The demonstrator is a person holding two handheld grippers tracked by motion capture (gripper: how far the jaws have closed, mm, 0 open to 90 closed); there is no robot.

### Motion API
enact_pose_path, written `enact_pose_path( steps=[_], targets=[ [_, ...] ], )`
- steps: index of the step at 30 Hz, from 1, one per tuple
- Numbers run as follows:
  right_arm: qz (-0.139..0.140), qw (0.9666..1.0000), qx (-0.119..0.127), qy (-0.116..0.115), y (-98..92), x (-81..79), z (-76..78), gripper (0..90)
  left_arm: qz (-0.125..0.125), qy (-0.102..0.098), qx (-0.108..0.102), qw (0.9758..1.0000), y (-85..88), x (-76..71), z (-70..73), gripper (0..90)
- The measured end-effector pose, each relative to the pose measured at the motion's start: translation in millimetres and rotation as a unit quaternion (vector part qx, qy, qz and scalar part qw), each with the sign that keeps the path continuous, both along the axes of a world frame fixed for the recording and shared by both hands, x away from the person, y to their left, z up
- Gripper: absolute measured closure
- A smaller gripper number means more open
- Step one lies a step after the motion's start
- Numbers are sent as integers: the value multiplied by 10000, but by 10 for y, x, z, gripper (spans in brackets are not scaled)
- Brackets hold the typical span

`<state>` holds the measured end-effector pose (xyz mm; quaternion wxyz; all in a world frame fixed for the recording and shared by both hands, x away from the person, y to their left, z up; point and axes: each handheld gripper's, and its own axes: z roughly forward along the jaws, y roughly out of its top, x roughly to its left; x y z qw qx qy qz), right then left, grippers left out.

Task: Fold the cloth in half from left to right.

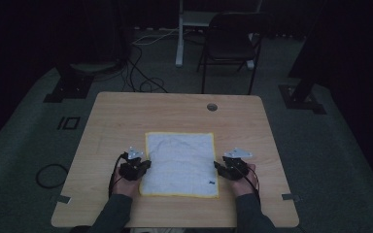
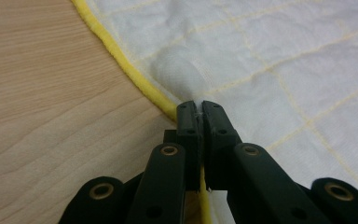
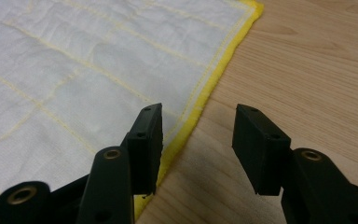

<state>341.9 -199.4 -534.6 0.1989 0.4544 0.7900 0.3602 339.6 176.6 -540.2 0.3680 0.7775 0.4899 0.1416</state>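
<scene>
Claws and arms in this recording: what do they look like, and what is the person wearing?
Both the left claw and the right claw are black, with flat rectangular pads on jointed links fixed by brass-coloured rivets. Each carries a pale grey three-cornered plate on top. A black cable trails back from each along the forearm. The person wears dark grey long sleeves.

From my screen I see a wooden tabletop (image 1: 126, 116) with a small round grommet (image 1: 212, 107) near its far edge. Beyond it stands a dark folding chair (image 1: 230, 46), just beside a white post (image 1: 179, 36) on a grey carpet (image 1: 24, 145). Black cables (image 1: 141, 77) trail over the carpet behind the tabletop, and one cable lies coiled (image 1: 51, 175) at the left. Dark stand feet (image 1: 70, 85) sit at either side.
</scene>
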Motion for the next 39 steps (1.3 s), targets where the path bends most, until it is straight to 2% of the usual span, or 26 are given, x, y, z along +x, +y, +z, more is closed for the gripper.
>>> enact_pose_path(
  steps=[5,9,17,21,39],
  targets=[
    [-7,10000,20,20,-4,3,-3,524,7,-46,-12,10000,-8,-1,13,873],
    [-13,10000,36,18,-13,8,-5,525,-3,-214,-37,9998,-26,-23,99,873],
    [-30,10000,34,25,-21,12,-4,527,-129,-410,-111,9990,-58,-40,218,873],
    [-32,10000,34,34,-22,12,-6,526,-272,-546,-184,9980,-106,-47,307,873],
    [-43,10000,39,41,-38,15,-7,527,-725,-818,-279,9936,-412,-36,515,873]
  ],
)
